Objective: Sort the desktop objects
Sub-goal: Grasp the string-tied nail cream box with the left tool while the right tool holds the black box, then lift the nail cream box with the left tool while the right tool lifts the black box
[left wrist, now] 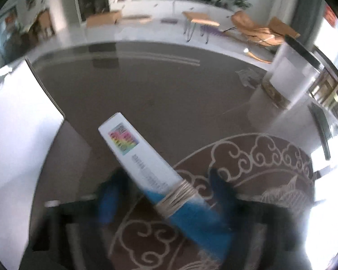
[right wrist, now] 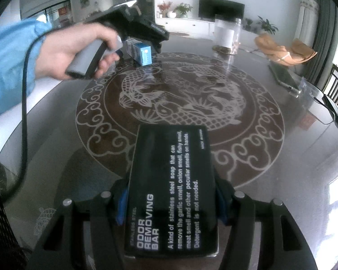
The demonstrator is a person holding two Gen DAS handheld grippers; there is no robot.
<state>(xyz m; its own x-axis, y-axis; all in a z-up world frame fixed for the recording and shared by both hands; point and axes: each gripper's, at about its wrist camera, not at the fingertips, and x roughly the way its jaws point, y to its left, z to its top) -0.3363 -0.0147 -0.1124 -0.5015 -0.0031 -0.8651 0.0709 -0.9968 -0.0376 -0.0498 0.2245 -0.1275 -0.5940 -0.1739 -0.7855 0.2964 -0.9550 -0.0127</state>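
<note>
**Item 1, left gripper (left wrist: 165,177).** It stood over the white-and-blue box (left wrist: 135,148), tilted steeply down. The box ran slantwise between the two blue pads (left wrist: 108,202), its white end pointing away and its blue end nearest the camera. A winding of pale string (left wrist: 175,198) crossed it about where the pads stood. The jaws were set narrow around the box. The near part of the left wrist view was smeared, so whether the pads pressed on the box could not be told. Judgement: square the fingers to the long sides before closing. Grip on bare card just beside the string, not on it, and lift only once both pads bear.

**Item 2, table (left wrist: 146,85).** Dark and glossy, with a pale carp-and-cloud roundel. The slanted box lay over the roundel's edge.

**Item 3, the person's hand (right wrist: 78,47).** It came from a blue sleeve and was wrapped round the left gripper's handle.

**Item 4, right gripper (right wrist: 172,186).** Its jaws were closed on the black box (right wrist: 169,153), one blue pad on each long side. The box was held above the roundel's near rim. Judgement: keep it level and well apart from the left hand's work.

**Item 5, clear jar (right wrist: 227,33).** It stood on the far side of the table, well apart from both boxes.
</note>
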